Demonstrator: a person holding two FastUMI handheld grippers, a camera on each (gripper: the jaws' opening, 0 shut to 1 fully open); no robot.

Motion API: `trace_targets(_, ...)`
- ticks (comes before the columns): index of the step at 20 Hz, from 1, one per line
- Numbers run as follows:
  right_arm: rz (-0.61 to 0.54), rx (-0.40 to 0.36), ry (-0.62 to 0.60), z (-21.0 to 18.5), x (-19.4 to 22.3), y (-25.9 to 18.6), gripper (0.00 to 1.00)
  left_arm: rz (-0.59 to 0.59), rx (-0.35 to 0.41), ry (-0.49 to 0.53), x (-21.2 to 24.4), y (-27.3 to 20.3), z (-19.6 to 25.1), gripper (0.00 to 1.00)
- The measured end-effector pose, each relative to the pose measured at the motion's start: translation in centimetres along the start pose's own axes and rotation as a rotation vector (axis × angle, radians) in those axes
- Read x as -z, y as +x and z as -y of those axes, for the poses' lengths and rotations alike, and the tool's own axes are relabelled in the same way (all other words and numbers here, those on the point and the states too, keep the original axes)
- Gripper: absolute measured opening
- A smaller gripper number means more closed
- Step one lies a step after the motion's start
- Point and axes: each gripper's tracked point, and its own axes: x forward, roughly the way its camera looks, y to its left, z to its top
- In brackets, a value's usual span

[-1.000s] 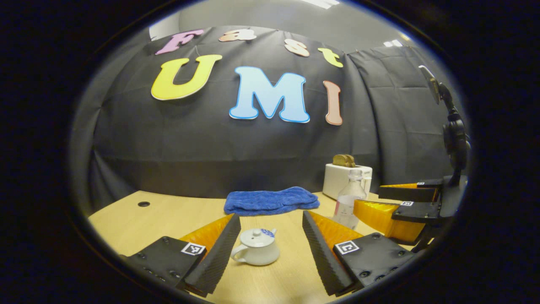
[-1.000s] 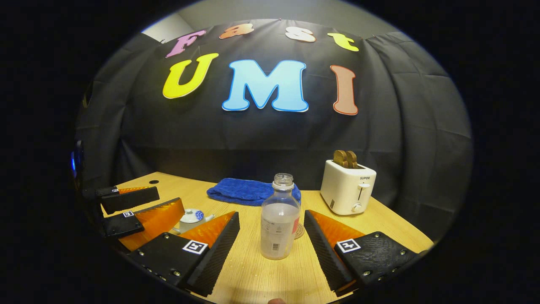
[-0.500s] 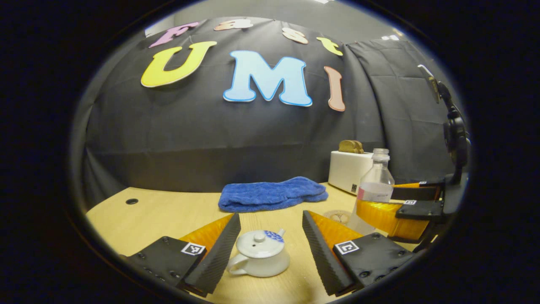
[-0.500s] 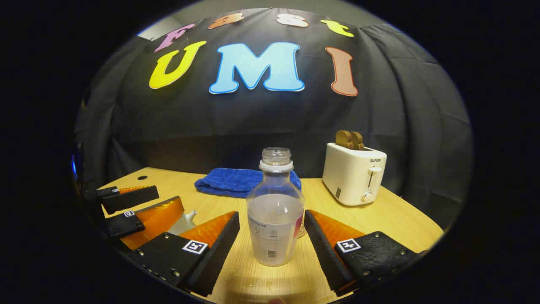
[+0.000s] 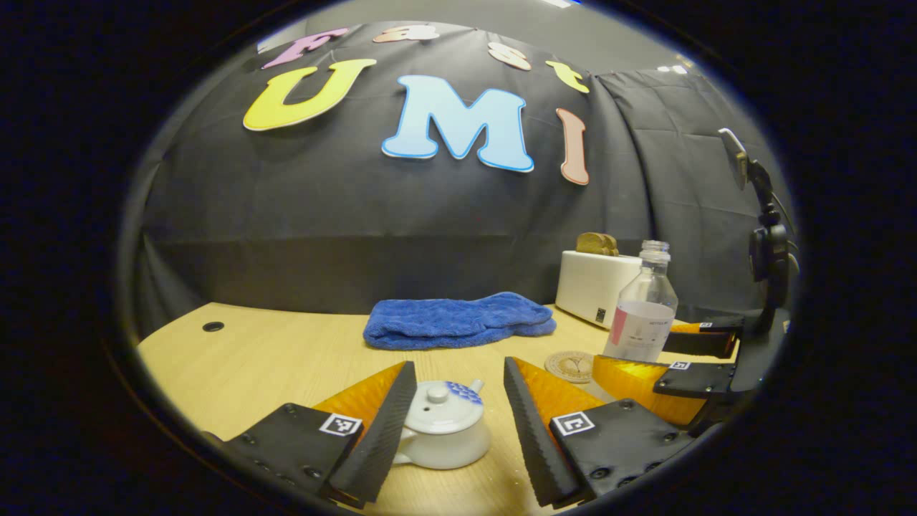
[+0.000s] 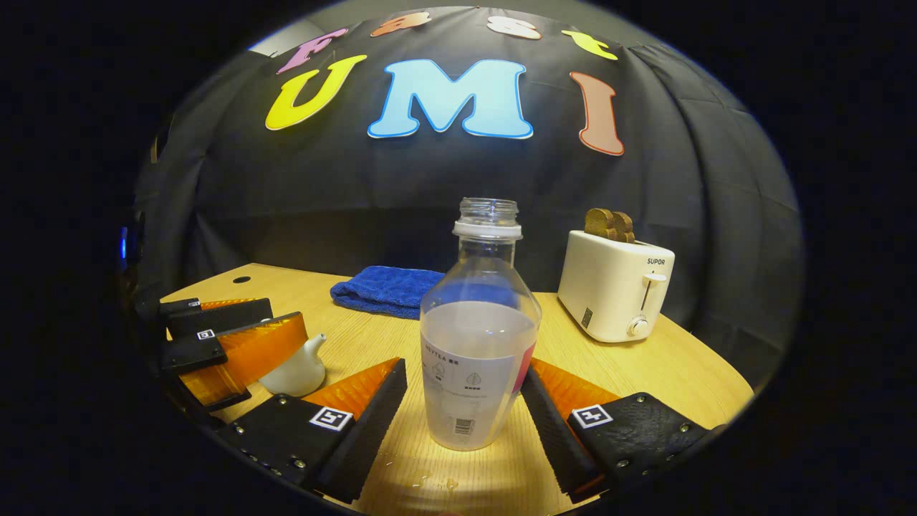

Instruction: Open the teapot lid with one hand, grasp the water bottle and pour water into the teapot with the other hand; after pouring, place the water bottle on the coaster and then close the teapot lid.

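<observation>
Your left gripper is spread open around the teapot, which stands on the table with its lid on; neither finger touches the lid. Your right gripper is likewise open, with the uncapped water bottle upright between its fingers; contact on the right side cannot be confirmed. The coaster lies just beside the bottle, in front of the toaster.

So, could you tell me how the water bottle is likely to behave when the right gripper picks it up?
The water bottle looks like thin clear plastic, so it may flex under a squeeze. It seems about half full with no cap, so tilting could slosh or spill. Droplets on the table suggest its wall may be wet and slippery. The right gripper is open around it.
</observation>
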Motion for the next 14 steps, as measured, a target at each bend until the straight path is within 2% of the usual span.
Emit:
trace_targets(3,0.008,0.011,-0.019,-0.08,0.2,0.24,0.96,0.01,-0.015,0.0,-0.25,-0.25,-0.38,0.79)
trace_targets(5,0.016,0.007,-0.009,-0.08,0.19,0.37,0.95,0.005,-0.041,0.024,0.03,0.08,-0.83,0.52)
trace_targets(7,0.013,0.006,-0.003,-0.02,0.29,0.45,0.96,-0.003,-0.047,0.047,0.17,0.15,-0.82,0.43)
trace_targets(8,0.012,0.008,0.004,0.1,0.29,0.47,0.96,0.001,-0.063,0.051,-0.04,-0.14,-1.06,0.42)
trace_targets(10,0.008,0.006,0.022,0.3,0.46,0.56,0.91,-0.005,-0.056,0.061,0.25,0.17,-0.89,0.23)
trace_targets(11,0.008,0.012,0.042,0.5,0.59,0.6,0.9,-0.008,-0.057,0.065,0.22,0.14,-0.87,0.23)
trace_targets(12,0.006,0.008,0.055,0.49,0.57,0.52,0.8,-0.01,-0.058,0.067,0.29,0.25,-0.86,0.23)
trace_targets(14,0.002,0.003,0.083,0.54,0.5,0.66,0.8,-0.014,-0.046,0.067,0.47,0.24,-0.62,0.23)
